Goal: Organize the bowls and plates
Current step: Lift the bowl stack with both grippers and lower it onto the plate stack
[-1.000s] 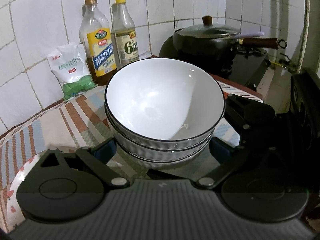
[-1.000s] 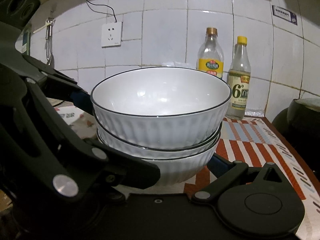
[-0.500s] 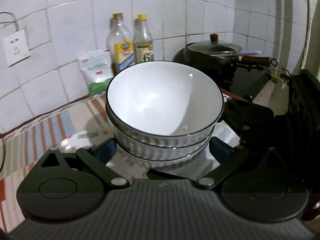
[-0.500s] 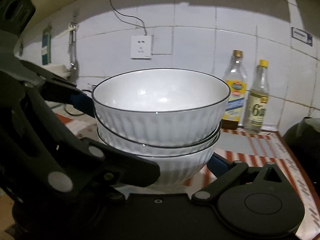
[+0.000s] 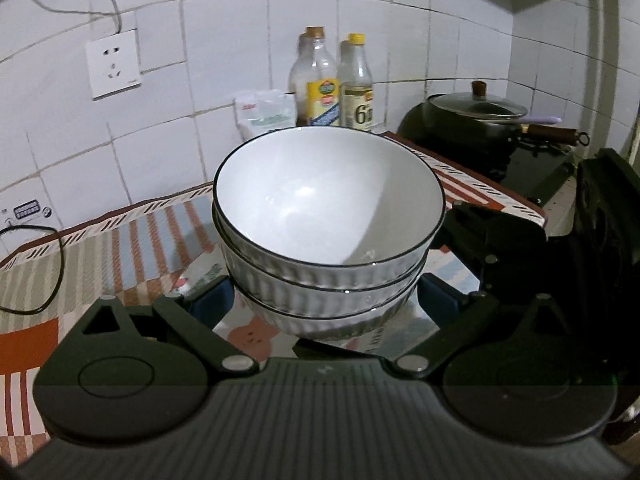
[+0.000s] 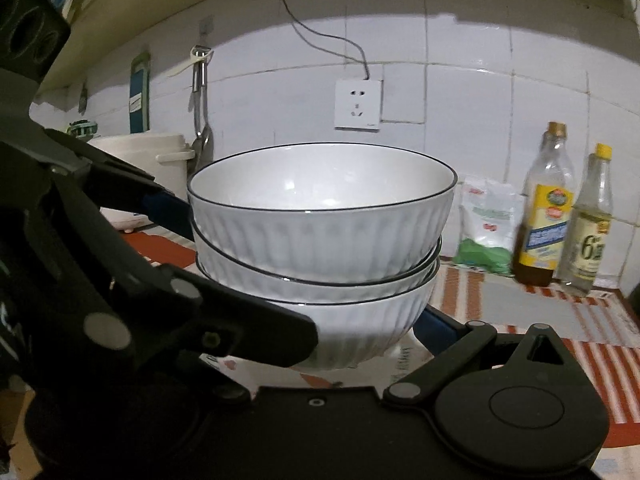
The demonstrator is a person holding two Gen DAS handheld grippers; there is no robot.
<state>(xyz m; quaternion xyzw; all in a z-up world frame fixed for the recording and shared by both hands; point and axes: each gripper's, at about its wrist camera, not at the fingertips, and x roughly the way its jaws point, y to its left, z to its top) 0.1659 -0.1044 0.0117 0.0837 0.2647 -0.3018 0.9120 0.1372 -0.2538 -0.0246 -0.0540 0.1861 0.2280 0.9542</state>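
1. Stack of three white ribbed ceramic bowls with thin black rims [image 5: 328, 236] sits nested and upright, carried between both grippers. In both wrist views it appears lifted clear of the striped cloth-covered table [image 5: 120, 240]; the foot of the bottom bowl shows no contact with the cloth.
2. Left gripper [image 5: 324, 300]: its fingers [image 5: 210, 300] stand wide apart, pressed against either side of the lowest bowl, cradling rather than pinching.
3. Right gripper [image 6: 360, 328]: one blue-padded finger [image 6: 436, 330] is tucked under the bottom bowl's flank; its partner is hidden behind the other gripper's black body. Grip looks like a clamp on the same bowl.
4. Surroundings: two glass bottles with yellow labels [image 5: 336, 92] and a white-and-green packet [image 5: 264, 114] stand against the tiled wall; a black lidded wok [image 5: 476, 120] sits well off to the right; a white wall socket [image 6: 357, 105] is behind the stack.
5. Step in hand, as I read it: the carry phase, taking the gathered bowls toward a storing place not in view.
6. Next move calls for both hands travelling level and together, since the top bowls only rest loosely nested and a tilt or uneven squeeze could slip them. Set down flat before easing the fingers off.
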